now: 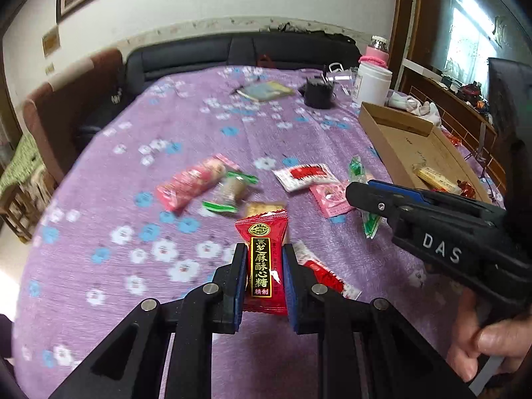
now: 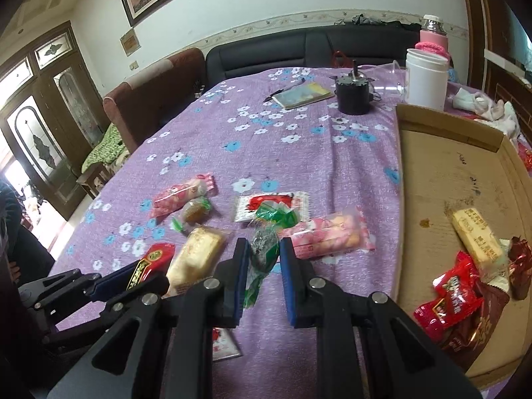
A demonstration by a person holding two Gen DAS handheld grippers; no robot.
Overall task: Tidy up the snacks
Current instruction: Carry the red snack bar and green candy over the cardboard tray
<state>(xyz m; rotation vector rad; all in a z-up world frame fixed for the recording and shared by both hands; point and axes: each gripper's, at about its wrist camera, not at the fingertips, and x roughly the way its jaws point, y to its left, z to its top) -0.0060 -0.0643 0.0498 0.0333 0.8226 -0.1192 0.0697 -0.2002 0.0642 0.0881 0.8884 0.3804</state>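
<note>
My left gripper (image 1: 265, 252) is shut on a red candy packet (image 1: 264, 266) with a black-and-gold label, held above the purple flowered tablecloth (image 1: 116, 199). In the right wrist view that gripper (image 2: 131, 274) and its red packet (image 2: 149, 264) show at lower left. My right gripper (image 2: 263, 247) is shut on a green-wrapped candy (image 2: 264, 249); in the left wrist view it (image 1: 357, 194) comes in from the right with the green wrapper (image 1: 370, 226) hanging below. Loose snacks lie ahead: a pink packet (image 2: 181, 194), a white-and-red sachet (image 2: 271, 204), a pale cake bar (image 2: 198, 256).
A shallow cardboard box (image 2: 429, 179) stands at the right with a yellow bar (image 2: 477, 237) and red candies (image 2: 452, 296) inside. Farther back are a black cup (image 2: 353, 94), a notebook (image 2: 302, 94) and a white canister (image 2: 425, 78). A hand (image 1: 482, 342) grips the right tool.
</note>
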